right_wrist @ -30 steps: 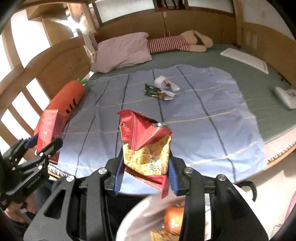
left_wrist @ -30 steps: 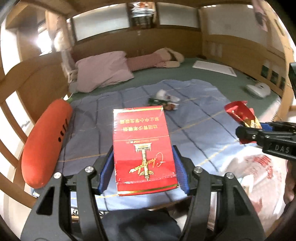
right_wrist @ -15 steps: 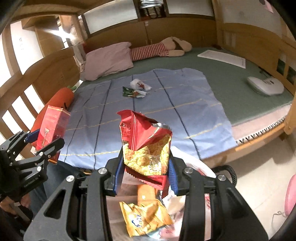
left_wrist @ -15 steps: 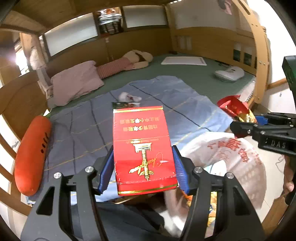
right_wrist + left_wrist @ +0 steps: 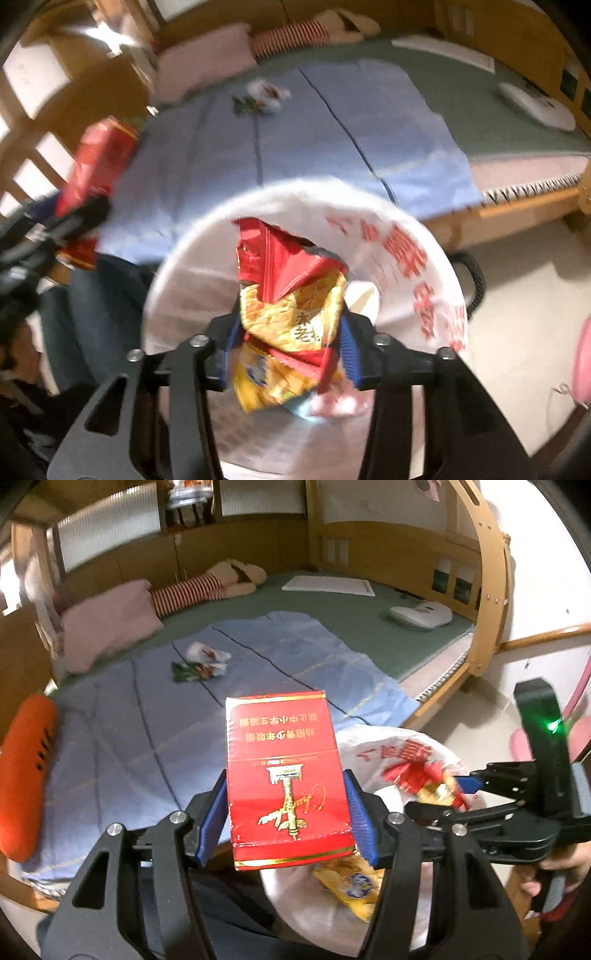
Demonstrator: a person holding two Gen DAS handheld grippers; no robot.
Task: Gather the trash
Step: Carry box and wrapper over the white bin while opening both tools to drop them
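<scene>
Left claw [image 5: 286, 808]: clamped on the red box [image 5: 286, 775] by its two long sides; stiff light card, a firm hold, held near the bag.
Bed [image 5: 369, 635]: two more wrappers [image 5: 199, 664] lie on the blue sheet, well apart from both claws.
Right claw [image 5: 286, 339]: pinching the crumpled snack packet [image 5: 291, 291]; thin, crinkly, slippery foil, best taken mid-body.
Trash bag [image 5: 417, 258]: wide-open white mouth below the packet, soft rim, ample room to drop.
</scene>
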